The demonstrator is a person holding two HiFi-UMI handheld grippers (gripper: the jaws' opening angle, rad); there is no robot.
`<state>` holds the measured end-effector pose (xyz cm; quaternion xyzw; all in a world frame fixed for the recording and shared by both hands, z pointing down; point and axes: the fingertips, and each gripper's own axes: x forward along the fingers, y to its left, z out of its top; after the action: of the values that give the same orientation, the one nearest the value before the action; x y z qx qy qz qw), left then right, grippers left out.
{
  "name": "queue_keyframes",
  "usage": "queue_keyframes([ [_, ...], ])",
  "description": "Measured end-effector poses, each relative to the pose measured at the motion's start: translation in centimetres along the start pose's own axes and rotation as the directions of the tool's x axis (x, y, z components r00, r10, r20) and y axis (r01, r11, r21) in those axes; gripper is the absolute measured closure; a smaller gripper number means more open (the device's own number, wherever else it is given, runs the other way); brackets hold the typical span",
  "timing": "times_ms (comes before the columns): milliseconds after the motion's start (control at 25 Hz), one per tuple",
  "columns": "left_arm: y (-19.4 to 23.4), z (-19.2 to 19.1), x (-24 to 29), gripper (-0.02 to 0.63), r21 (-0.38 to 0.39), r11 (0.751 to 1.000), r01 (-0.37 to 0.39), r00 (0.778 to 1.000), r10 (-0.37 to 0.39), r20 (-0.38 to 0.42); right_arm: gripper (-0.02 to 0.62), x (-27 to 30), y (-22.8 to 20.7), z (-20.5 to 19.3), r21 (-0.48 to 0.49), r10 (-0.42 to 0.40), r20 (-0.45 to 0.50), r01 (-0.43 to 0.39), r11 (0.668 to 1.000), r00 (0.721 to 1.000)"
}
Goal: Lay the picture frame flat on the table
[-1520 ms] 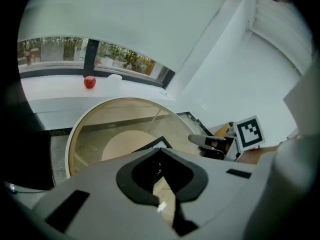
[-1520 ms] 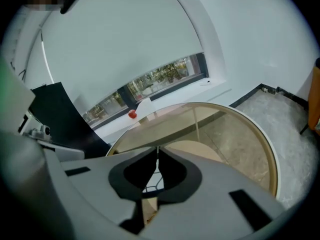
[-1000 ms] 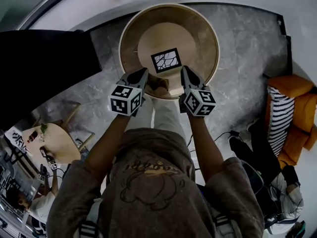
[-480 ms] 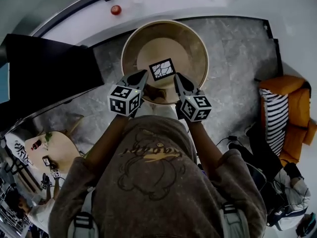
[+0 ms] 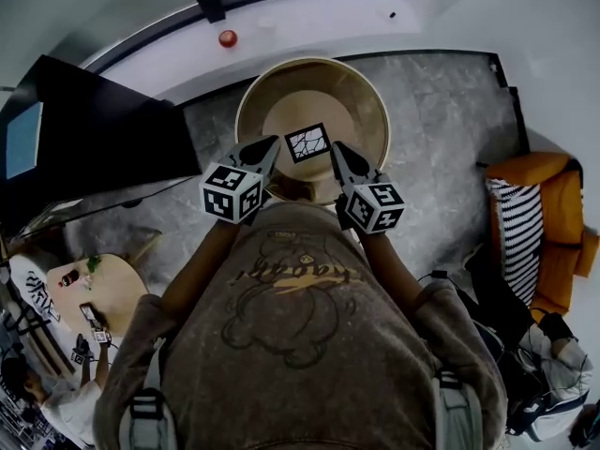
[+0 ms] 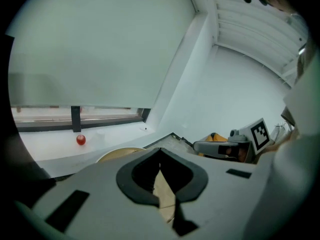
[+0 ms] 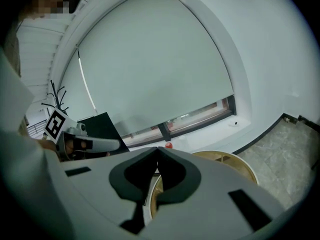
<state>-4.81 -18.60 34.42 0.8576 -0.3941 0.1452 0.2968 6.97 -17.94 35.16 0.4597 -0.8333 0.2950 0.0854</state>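
While the left gripper [image 5: 273, 142] and right gripper [image 5: 337, 147] are closed empty, the picture frame [image 5: 307, 142] sits between them.

The near rim of the round bench [image 5: 375, 111] is being covered in the head view by the left tongs [image 5: 273, 142], the right tongs [image 5: 336, 147] and the person's sweatshirt [image 5: 300, 289]. In both gripper views the picture frame [image 5: 307, 142] is being hidden behind the tongs' own bodies, and only slivers of the bench are being shown. Whether the frame is being propped up or lying flat cannot be told. The objects on the small side table [image 5: 117, 298] are being rendered too small to be named.
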Motion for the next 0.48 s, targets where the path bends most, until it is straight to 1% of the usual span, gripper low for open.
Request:
queue_keyframes([
  [120, -0.8, 1.4, -0.6, 0.589, 0.042, 0.999, 0.010, 1.000, -0.011, 0.027, 0.575, -0.7, 0.3, 2.0, -0.026, -0.003, 0.034, 0.004, 1.000, 0.999],
  [280, -1.1, 3.1, -0.7, 0.589, 0.100, 0.995, 0.009, 0.998, -0.015, 0.061, 0.575, -1.0, 0.6, 4.3, -0.086, -0.003, 0.083, 0.010, 0.996, 0.997],
  [480, -0.8, 4.4, -0.7, 0.589, 0.116, 0.993, -0.003, 0.995, -0.009, 0.097, 0.575, -0.9, 1.0, 5.9, -0.132, 0.001, 0.123, 0.015, 0.991, 0.992],
])
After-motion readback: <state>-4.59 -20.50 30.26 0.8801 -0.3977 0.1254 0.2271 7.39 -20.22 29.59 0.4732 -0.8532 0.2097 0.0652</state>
